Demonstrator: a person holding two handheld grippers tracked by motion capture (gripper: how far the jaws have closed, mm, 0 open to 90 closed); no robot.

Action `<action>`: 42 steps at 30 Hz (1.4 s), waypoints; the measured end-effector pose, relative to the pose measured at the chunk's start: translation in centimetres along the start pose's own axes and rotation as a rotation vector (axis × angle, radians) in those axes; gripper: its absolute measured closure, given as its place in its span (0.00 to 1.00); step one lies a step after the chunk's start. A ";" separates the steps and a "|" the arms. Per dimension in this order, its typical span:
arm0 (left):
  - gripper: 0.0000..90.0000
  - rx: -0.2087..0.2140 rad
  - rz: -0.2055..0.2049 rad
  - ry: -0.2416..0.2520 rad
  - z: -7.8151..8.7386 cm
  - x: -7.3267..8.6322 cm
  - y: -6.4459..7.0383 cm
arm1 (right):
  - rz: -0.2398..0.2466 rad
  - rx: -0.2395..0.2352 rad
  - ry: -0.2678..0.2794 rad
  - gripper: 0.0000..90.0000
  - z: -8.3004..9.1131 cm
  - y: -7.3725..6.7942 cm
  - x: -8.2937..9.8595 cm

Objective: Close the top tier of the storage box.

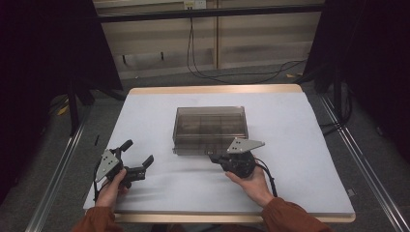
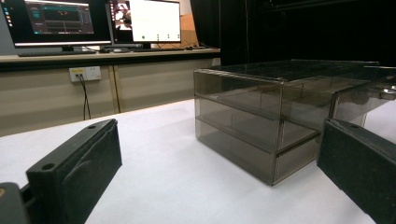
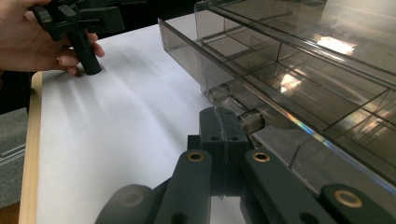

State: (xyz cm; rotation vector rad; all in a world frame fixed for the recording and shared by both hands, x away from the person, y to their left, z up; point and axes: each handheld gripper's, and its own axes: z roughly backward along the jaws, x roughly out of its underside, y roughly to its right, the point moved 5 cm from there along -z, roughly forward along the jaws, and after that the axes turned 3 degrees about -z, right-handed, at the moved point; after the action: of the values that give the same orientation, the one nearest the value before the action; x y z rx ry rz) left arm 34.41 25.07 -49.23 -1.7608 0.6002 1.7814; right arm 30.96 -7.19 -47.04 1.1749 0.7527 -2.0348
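Tongs at the drawer pull, spare hand waiting

Drawers of smoky clear plastic make up the cabinet (image 1: 210, 129) that sits near the middle of the white bench (image 1: 290, 183), its front edge turned toward the person; that placing puts the pulls within easy reach of either hand. The right tongs (image 1: 213, 157) are pressed up to the lower front of the cabinet; in the right gripper view their two jaws stand drawn together, tips meeting at a small clear knob (image 3: 250, 120) on a drawer front. Whether the knob is truly pinched or only touched from beside cannot be told, since the jaw tips hide the contact; the low, level angle of the hand suggests a straight pull outward is intended. One drawer (image 3: 205, 51) already stands out a little from the frame, its dividers showing and no contents visible.

The left tongs (image 1: 138, 157) rest on the bench well to the left of the cabinet, jaws spread wide and holding nothing; in the left gripper view the cabinet's corner stands between the two pads, some way off. That posture reads as waiting, perhaps kept free to steady the light cabinet, which could slide when a drawer is tugged.
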 end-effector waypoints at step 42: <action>0.00 -0.002 -0.006 0.000 0.0 0.0 -0.1 | -0.003 0.019 0.001 1.00 -0.9 0.8 -0.4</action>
State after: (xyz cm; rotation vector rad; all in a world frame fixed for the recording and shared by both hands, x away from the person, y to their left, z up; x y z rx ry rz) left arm 34.44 25.12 -49.22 -1.7624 0.5932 1.7787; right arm 32.19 -6.93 -47.16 1.1862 0.7378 -2.0484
